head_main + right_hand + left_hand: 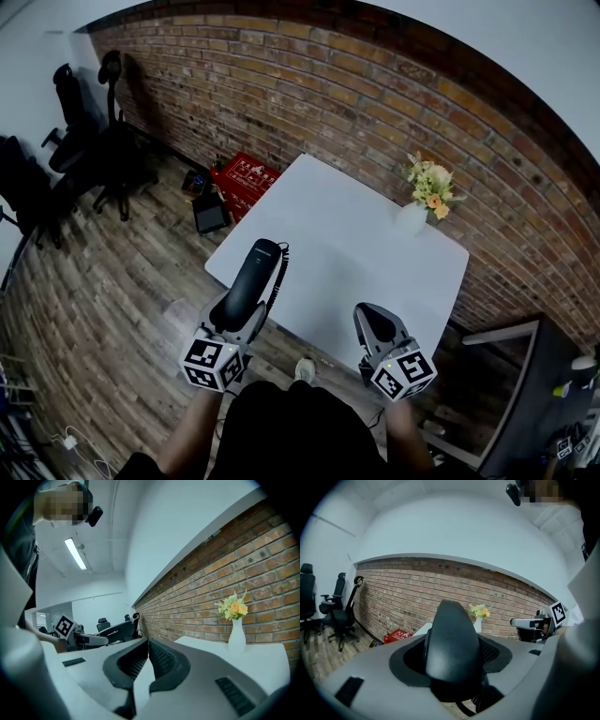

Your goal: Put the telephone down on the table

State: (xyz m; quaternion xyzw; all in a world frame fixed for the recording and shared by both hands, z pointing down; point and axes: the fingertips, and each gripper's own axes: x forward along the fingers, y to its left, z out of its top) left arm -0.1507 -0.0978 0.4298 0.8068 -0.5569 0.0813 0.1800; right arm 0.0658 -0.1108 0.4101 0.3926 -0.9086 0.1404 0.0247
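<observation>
Head view: the left gripper (242,314) carries the black plastic telephone handset (258,272) in the air over the near left edge of the white square tabletop (366,234). The right gripper (375,323) hovers beside it, apart. Left gripper view: the fingers are clamped on the handset's body. Right gripper view: the fingers are pressed together with nothing between them. The carrying step seems in hand; next, the handset needs lowering flat onto bare tabletop, then letting go

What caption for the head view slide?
Left gripper grips a black corded telephone handset at the white square table's near edge; right gripper shut, empty.
</observation>
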